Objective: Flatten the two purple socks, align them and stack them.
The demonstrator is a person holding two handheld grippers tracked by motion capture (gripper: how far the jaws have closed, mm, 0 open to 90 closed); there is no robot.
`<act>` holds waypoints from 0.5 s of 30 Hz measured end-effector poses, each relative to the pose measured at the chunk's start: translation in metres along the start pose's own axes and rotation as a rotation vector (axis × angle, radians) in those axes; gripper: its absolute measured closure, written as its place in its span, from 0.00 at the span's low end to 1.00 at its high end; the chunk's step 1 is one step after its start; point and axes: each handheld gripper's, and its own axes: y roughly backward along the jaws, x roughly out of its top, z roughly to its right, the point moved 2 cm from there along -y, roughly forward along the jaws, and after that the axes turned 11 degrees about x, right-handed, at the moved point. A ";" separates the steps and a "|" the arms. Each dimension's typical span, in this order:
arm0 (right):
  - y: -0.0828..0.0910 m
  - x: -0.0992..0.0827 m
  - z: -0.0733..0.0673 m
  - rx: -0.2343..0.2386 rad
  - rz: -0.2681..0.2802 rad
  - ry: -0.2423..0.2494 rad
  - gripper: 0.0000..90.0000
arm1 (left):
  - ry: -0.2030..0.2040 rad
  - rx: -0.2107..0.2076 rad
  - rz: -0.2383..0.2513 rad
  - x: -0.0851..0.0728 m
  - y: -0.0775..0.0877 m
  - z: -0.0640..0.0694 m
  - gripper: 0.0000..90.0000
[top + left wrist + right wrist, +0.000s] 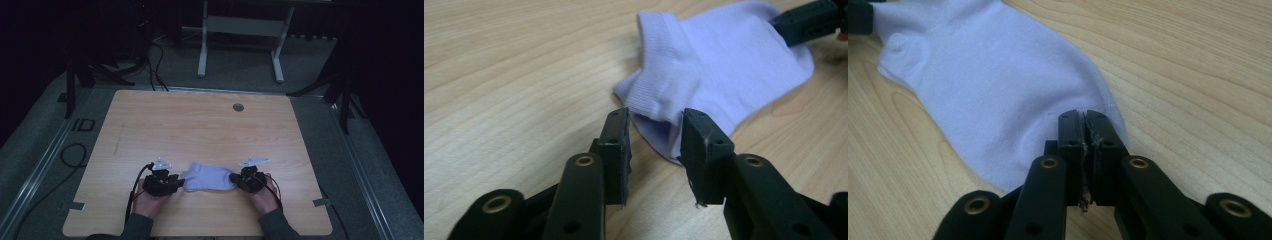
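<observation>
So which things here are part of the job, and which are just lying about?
In the job:
- pale sock
- left tongs, open at the sock's cuff end
- right tongs, shut on the sock's other end

Lying about:
- wooden table
- grommet in the tabletop
- cables on the floor
- frame legs behind the table

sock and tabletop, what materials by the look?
Sock: soft knit fabric, probably cotton blend, pale lilac-white, matte; fine knit texture and a ribbed cuff show in the left gripper view.
Tabletop: light wood-grain surface, smooth with low sheen; the even printed-looking grain suggests laminate rather than solid wood, though that can't be confirmed.
</observation>
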 end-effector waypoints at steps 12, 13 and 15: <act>0.019 0.001 0.000 -0.016 0.103 0.013 0.75 | -0.063 0.112 0.060 0.009 0.002 -0.008 0.66; 0.021 0.001 0.002 -0.019 0.112 0.009 0.73 | -0.063 0.119 0.059 0.009 0.001 -0.009 0.66; 0.025 0.000 0.006 -0.031 0.124 -0.001 0.72 | -0.066 0.132 0.057 0.010 0.000 -0.011 0.66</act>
